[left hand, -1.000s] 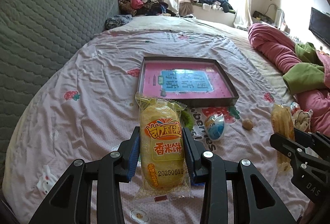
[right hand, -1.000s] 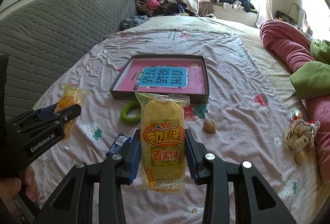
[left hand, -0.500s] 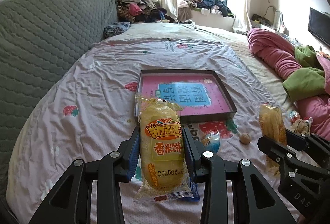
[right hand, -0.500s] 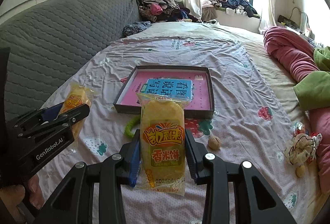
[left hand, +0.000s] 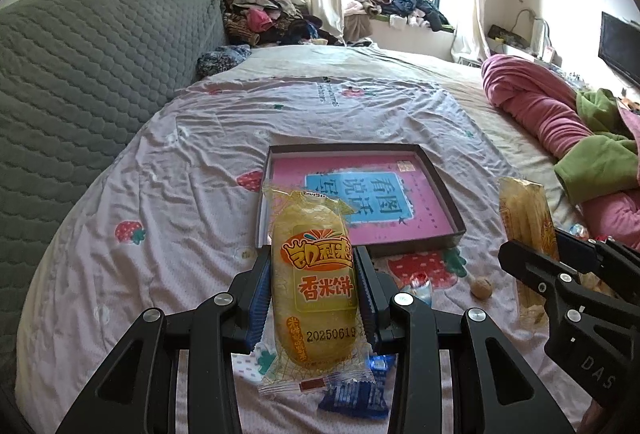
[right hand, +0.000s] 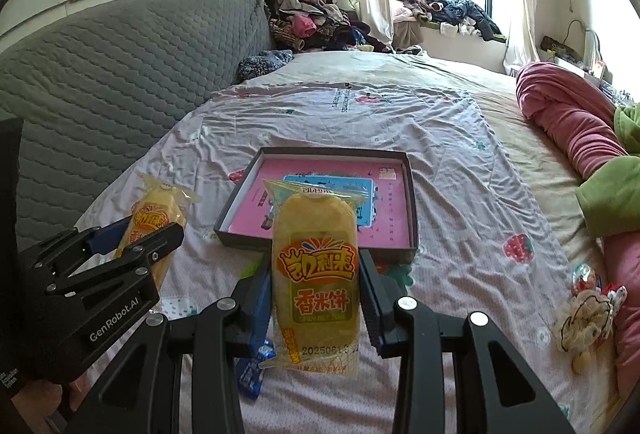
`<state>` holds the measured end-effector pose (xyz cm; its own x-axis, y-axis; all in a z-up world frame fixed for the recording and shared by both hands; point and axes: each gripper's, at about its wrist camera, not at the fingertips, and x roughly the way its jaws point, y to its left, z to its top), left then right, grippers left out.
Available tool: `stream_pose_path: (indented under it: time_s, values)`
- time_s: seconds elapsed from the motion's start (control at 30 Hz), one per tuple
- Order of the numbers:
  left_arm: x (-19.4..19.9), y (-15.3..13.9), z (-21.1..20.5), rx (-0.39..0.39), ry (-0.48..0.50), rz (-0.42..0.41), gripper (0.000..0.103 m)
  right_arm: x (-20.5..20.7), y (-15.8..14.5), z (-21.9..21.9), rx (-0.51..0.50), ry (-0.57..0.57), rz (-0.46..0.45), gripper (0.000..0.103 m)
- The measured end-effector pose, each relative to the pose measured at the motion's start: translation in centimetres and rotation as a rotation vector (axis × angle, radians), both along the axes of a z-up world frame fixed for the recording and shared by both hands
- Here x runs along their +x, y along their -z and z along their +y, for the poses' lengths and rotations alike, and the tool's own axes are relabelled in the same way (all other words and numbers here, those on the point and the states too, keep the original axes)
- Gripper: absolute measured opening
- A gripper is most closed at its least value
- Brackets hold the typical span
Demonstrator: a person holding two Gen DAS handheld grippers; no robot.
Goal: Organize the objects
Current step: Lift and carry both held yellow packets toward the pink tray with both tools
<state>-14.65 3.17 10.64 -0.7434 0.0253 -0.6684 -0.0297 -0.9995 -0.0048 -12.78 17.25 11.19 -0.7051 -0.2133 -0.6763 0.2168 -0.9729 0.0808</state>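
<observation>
Plainly, each hand-held gripper is clamped on its own yellow snack packet above the bed (left hand: 160, 162). The left hand-held gripper (left hand: 313, 274) has its blue-padded jaws pressed against both long sides of the left rice-cake packet (left hand: 313, 286), which stands upright between them with its sealed top edge at twelve o'clock and its printed date near the bottom. The right hand-held gripper (right hand: 314, 282) grips the right rice-cake packet (right hand: 315, 274) the same way, upright, label facing the camera.

From the left wrist view the right hand-held gripper shows at three o'clock, its packet rising above the black fingers. From the right wrist view the left one sits at nine o'clock, its packet tilted a little.

Beyond both packets, toward twelve o'clock, a shallow dark box (left hand: 440, 178) lies flat on the pale sheet with strawberry prints; a pink booklet (left hand: 416, 206) with a blue label lies inside it. Neither packet touches the box.

On the sheet near the left gripper lie a blue wrapper (left hand: 352, 398) at six o'clock, a small foil-wrapped sweet (left hand: 418, 284) and a walnut (left hand: 481, 289) toward three o'clock. In the right wrist view a small soft toy (right hand: 586, 318) lies at four o'clock, beside a pink blanket (right hand: 568, 114). A grey quilted headboard (left hand: 80, 74) fills ten o'clock, and a heap of clothes (right hand: 312, 18) sits by the window.
</observation>
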Motion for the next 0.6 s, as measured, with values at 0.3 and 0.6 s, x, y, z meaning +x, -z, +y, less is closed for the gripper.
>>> stream_pose_path:
  time_s: [0.3, 0.6]
  values:
    - [-3.7, -0.1, 0.1, 0.002, -0.007, 0.007, 0.04, -3.4, 0.3, 0.0, -0.005, -0.004, -0.001, 0.039]
    - [-8.0, 0.0, 0.6, 0.01, -0.008, 0.003, 0.04, -6.7, -0.1, -0.4, -0.013, -0.016, 0.024, 0.039]
